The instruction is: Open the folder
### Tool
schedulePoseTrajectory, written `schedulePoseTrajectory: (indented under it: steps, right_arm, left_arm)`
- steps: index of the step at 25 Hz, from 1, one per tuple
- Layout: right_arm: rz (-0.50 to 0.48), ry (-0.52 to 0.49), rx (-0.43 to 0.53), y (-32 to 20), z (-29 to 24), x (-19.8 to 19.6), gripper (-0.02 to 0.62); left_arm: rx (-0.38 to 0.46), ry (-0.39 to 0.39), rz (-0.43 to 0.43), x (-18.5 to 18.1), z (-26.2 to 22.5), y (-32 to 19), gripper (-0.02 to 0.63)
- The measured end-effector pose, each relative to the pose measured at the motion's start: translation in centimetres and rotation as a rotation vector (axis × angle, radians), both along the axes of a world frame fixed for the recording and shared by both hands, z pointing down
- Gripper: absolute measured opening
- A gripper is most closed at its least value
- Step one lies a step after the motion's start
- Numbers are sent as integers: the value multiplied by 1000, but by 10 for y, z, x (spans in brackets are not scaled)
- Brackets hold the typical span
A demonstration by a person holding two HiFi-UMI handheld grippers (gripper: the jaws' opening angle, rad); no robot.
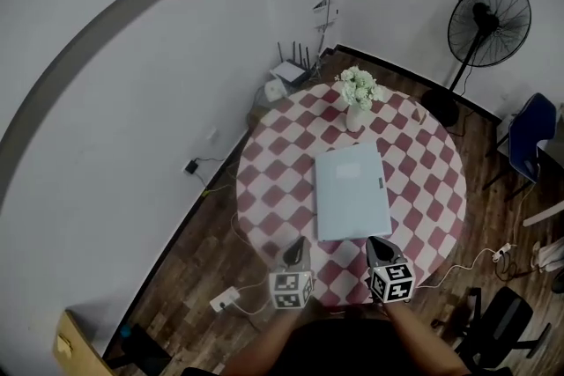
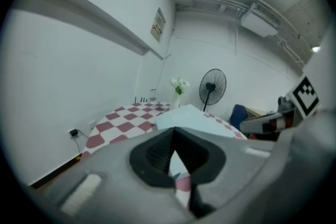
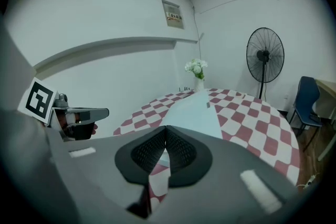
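Folder [image 1: 352, 191]: one, pale blue, closed and flat at the middle of the round table [image 1: 264, 180] with the red-and-white checked cloth, its near short edge toward the person. It has a small grey tab on the right side, and no writing on it can be read. One wall notice [image 3: 172, 13] hangs above the table, print too small to read. One white vase [image 1: 356, 117] stands just beyond the folder's far edge and holds a bunch of white flowers [image 1: 357, 86]. Whether the folder holds anything can't be seen. Left gripper [image 1: 296, 251] and right gripper [image 1: 377, 244] sit side by side over the near table rim, just short of the folder and not touching it. Each carries one cube with black-and-white square markers. Both are clenched with pads meeting at the tips and nothing between them. One black standing fan [image 1: 487, 22] and one blue chair [image 1: 529, 132] are on the wood floor to the right. One white router [image 1: 291, 70] is by the wall.
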State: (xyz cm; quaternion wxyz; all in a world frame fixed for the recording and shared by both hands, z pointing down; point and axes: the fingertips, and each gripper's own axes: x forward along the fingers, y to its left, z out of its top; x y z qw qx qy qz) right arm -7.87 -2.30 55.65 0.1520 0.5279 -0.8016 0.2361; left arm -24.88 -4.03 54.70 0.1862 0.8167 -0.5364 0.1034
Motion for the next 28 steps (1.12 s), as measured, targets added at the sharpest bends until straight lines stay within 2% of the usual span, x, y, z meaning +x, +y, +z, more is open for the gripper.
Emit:
schedulePoseTrajectory:
  steps: [5,11,22,28]
  right_arm:
    - [53,4,83,-1,-30,49,3]
    - [109,15,99,-5,-45,106,3]
    - [115,42,178,-26,-65,175,2]
    - [90,39,195,-44,-71,194,2]
  left_arm:
    - [69,5,44,55,-35,-2,0]
    - [130,6,61,105,-62,-5,0]
    - [194,-8,57,161,-83,-25,2]
    - [204,-27,28,183,-85,-39,2]
